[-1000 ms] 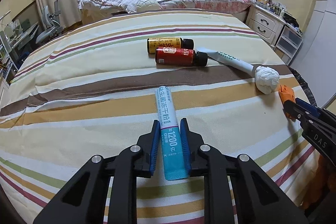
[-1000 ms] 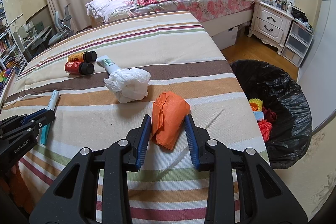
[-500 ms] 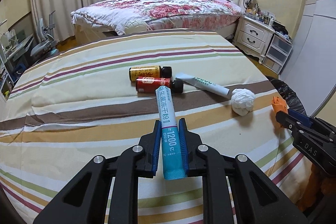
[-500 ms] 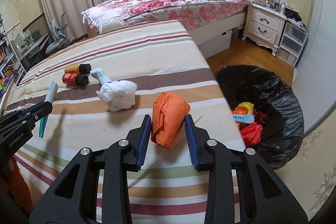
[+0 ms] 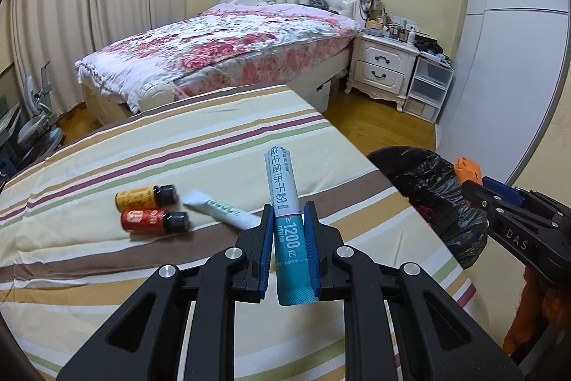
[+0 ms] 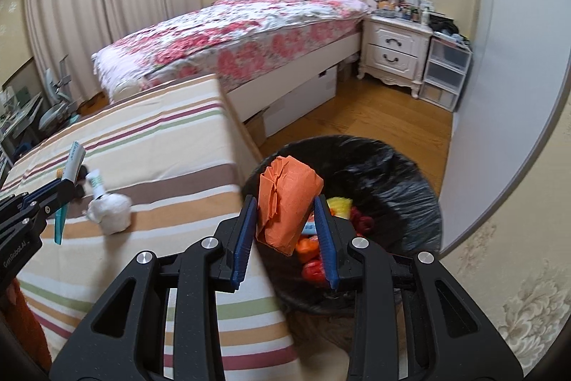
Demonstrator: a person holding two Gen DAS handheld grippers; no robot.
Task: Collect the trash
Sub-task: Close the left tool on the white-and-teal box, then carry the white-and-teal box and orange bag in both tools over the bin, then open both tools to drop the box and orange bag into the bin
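Teal tube (image 5: 287,231) upright-ish, cap end away

The teal tube (image 5: 289,231) reads "1200"; the right tongs (image 5: 474,179) read "DAS".

Glossy black plastic bin liner (image 6: 399,181), crumpled orange paper wad (image 6: 285,202), matt striped cloth cover (image 5: 171,145).
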